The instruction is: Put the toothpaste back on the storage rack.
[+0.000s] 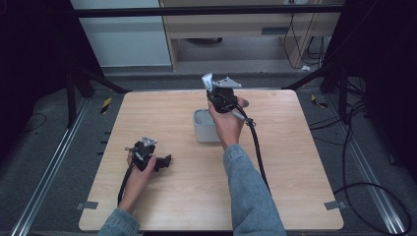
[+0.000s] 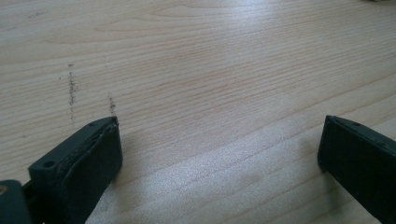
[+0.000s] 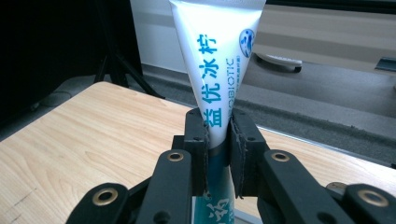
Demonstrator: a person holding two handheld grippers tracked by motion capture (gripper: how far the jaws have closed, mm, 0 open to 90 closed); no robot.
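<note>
One wooden table [image 1: 162, 196] carries a grey container [image 1: 204, 126]. Above the container, the right tongs [image 3: 218, 140] clench a white toothpaste tube [image 3: 217, 60], which stands upright between their jaws. The left tongs [image 2: 219, 154] rest released on the table, well apart.

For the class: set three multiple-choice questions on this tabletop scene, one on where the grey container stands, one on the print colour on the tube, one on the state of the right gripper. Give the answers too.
1. Where does the grey container stand?
A. near the middle of the wooden table
B. on the floor
C. at the table's near left corner

2. What colour is the print on the white tube?
A. red
B. blue
C. black

3. What is the right gripper doing?
A. lying open on the table
B. shut on the tube
C. holding a cup

Answers: 1 A, the high view shows it mid-table; 2 B, the characters are blue; 3 B, both pads press on the tube.
</note>
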